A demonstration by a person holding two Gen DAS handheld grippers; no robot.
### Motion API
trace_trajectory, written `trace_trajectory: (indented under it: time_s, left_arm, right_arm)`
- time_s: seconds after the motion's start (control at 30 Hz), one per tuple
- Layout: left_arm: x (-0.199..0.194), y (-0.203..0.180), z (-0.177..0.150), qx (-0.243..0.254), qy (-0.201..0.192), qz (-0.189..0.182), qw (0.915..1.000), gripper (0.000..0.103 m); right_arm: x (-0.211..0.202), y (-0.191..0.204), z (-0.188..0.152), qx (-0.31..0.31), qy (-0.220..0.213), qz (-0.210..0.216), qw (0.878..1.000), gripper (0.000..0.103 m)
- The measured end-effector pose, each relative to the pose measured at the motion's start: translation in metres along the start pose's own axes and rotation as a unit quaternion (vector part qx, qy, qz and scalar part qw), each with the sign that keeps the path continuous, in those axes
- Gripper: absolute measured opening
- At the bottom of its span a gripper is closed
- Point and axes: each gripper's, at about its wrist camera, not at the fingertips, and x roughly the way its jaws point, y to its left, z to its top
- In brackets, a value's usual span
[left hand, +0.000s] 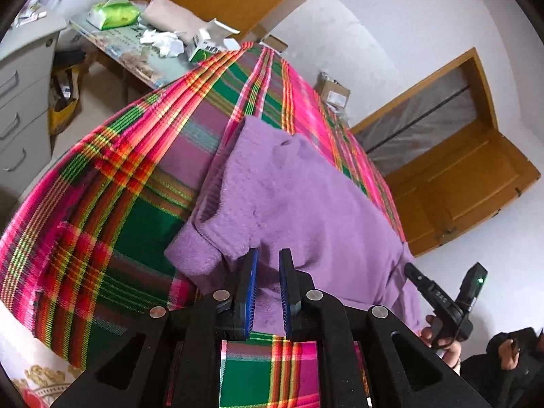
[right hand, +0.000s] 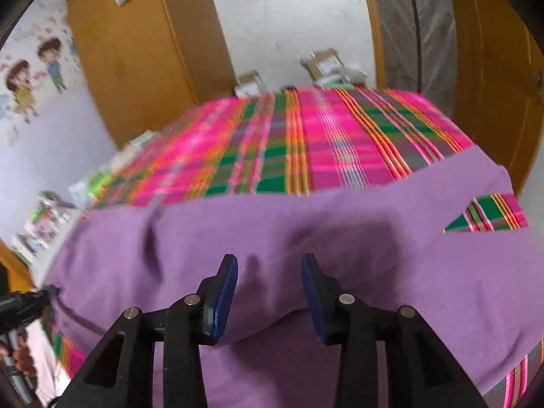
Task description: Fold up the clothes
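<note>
A fuzzy purple sweater (left hand: 306, 197) lies spread on a bed under a pink, green and red plaid cover (left hand: 136, 176). My left gripper (left hand: 268, 255) sits at the sweater's near hem, by a sleeve cuff (left hand: 193, 255). Its blue pads stand close together with purple fabric bunched between them. In the right wrist view the sweater (right hand: 340, 238) fills the foreground. My right gripper (right hand: 268, 261) hovers just over it, jaws wide apart with nothing between them, casting a shadow on the cloth. That view is motion-blurred.
A cluttered desk (left hand: 142, 64) with a green tissue pack (left hand: 114, 13) and crumpled paper stands beyond the bed's left side, beside a grey drawer cabinet (left hand: 23, 108). Cardboard boxes (right hand: 323, 63) sit at the bed's far edge. A wooden door (left hand: 459, 183) is on the right. A person's hand (left hand: 445, 343) is at lower right.
</note>
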Motion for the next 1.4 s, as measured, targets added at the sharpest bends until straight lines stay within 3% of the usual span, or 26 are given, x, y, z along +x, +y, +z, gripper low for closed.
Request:
trace_trajectory:
  time_s: [0.03, 0.07, 0.1, 0.2, 0.43, 0.53, 0.67, 0.8, 0.93, 1.03, 1.23, 1.3, 1.4]
  left_arm:
    - [0.001, 0.0, 0.0, 0.001, 0.001, 0.002, 1.0, 0.012]
    - [0.002, 0.001, 0.0, 0.0, 0.002, 0.002, 1.0, 0.012]
    - [0.003, 0.002, 0.0, 0.0, 0.003, 0.002, 1.0, 0.012]
    - [0.005, 0.004, 0.001, -0.006, 0.004, -0.001, 1.0, 0.012]
    - [0.006, 0.006, 0.001, -0.009, 0.002, -0.004, 0.9999, 0.012]
    - [0.005, 0.006, 0.0, -0.012, 0.001, -0.006, 0.9999, 0.012]
    - [0.004, 0.006, 0.001, -0.017, 0.002, -0.003, 0.9999, 0.012]
    - [-0.006, -0.002, 0.001, -0.015, -0.009, 0.014, 0.9997, 0.012]
    - [-0.024, -0.027, 0.0, 0.042, -0.04, 0.034, 0.9977, 0.012]
    - [-0.028, -0.055, -0.001, 0.097, -0.051, 0.019, 0.9938, 0.012]
    - [0.007, -0.114, -0.011, 0.194, -0.004, -0.035, 0.9804, 0.012]
    - [0.026, -0.127, -0.018, 0.211, 0.019, -0.052, 0.9758, 0.012]
    - [0.057, -0.145, -0.029, 0.226, 0.059, -0.069, 0.9698, 0.012]
  right_arm:
    - [0.003, -0.003, -0.004, 0.007, 0.005, 0.002, 1.0, 0.037]
    - [0.005, -0.006, -0.008, 0.012, 0.009, 0.002, 1.0, 0.026]
    - [0.006, -0.009, -0.012, 0.016, 0.012, 0.0, 1.0, 0.009]
    - [-0.001, -0.02, -0.02, 0.033, 0.01, 0.006, 0.999, 0.0]
    - [-0.021, -0.035, -0.019, 0.056, -0.018, -0.004, 0.998, 0.001]
    - [-0.017, -0.052, -0.014, 0.097, -0.022, 0.003, 0.995, 0.002]
    - [-0.017, -0.067, -0.007, 0.133, -0.032, 0.006, 0.991, 0.018]
    - [-0.021, -0.066, 0.005, 0.125, -0.05, -0.001, 0.991, 0.02]
    - [-0.02, -0.075, 0.006, 0.124, -0.042, -0.005, 0.991, 0.02]
    - [-0.03, -0.08, 0.007, 0.1, -0.039, -0.016, 0.994, 0.02]
    - [-0.093, -0.102, 0.022, 0.051, -0.075, -0.057, 0.994, 0.02]
    - [-0.098, -0.106, 0.027, 0.034, -0.058, -0.061, 0.996, 0.029]
    - [-0.083, -0.114, 0.029, 0.034, -0.025, -0.059, 0.997, 0.03]
